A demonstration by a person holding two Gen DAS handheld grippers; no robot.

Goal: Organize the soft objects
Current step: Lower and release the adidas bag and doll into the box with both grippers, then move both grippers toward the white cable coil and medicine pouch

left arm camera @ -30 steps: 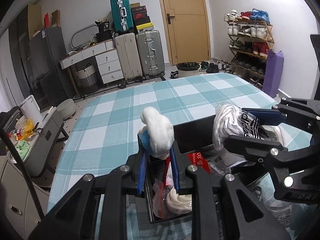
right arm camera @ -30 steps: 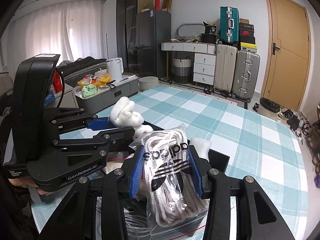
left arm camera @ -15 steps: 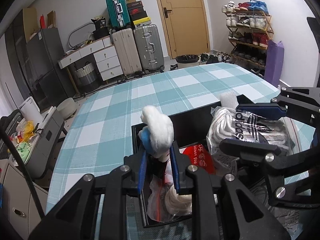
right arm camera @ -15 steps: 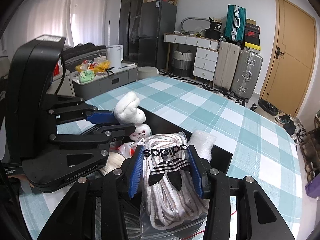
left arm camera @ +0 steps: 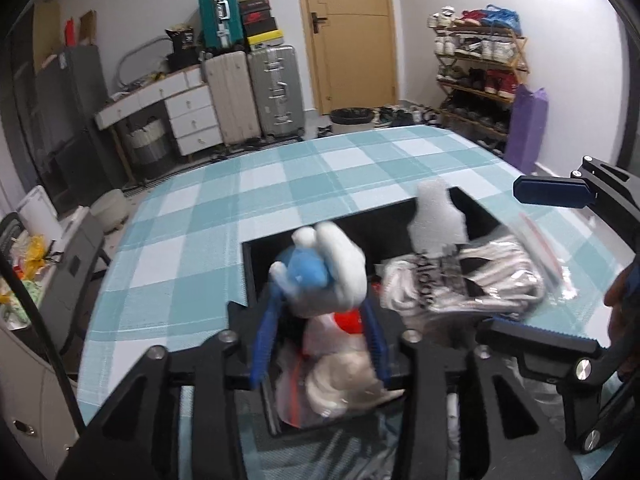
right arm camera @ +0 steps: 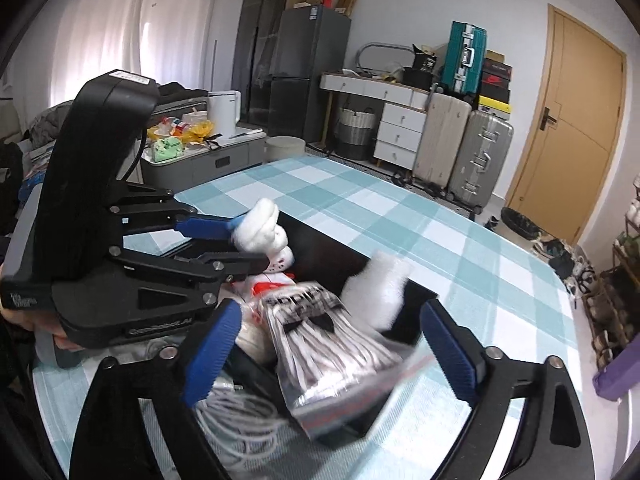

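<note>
A black bin (left arm camera: 256, 264) (right arm camera: 412, 296) stands on the checked table. My left gripper (left arm camera: 320, 312) is shut on a white and blue plush toy (left arm camera: 324, 272) (right arm camera: 260, 224), held over the bin's left part. My right gripper (right arm camera: 332, 344) is open; its fingers (left arm camera: 552, 192) stand wide apart. A clear bag of white Adidas laces (right arm camera: 328, 332) (left arm camera: 464, 280) lies loose across the bin's right side, between the open jaws. A white foam piece (left arm camera: 436, 216) (right arm camera: 380, 288) stands at the bin's far corner. More bagged soft items (left arm camera: 340, 384) fill the bin.
The teal and white checked tablecloth (left arm camera: 304, 176) stretches beyond the bin. A coil of white cord (right arm camera: 236, 416) lies by the bin's near edge. Suitcases (left arm camera: 256, 88), a drawer unit, a door and a shoe rack (left arm camera: 480, 64) stand around the room.
My right gripper has opened and let go of the bag of laces, which now rests on the bin. My left gripper, still holding the plush toy, has dropped closer to the bin.
</note>
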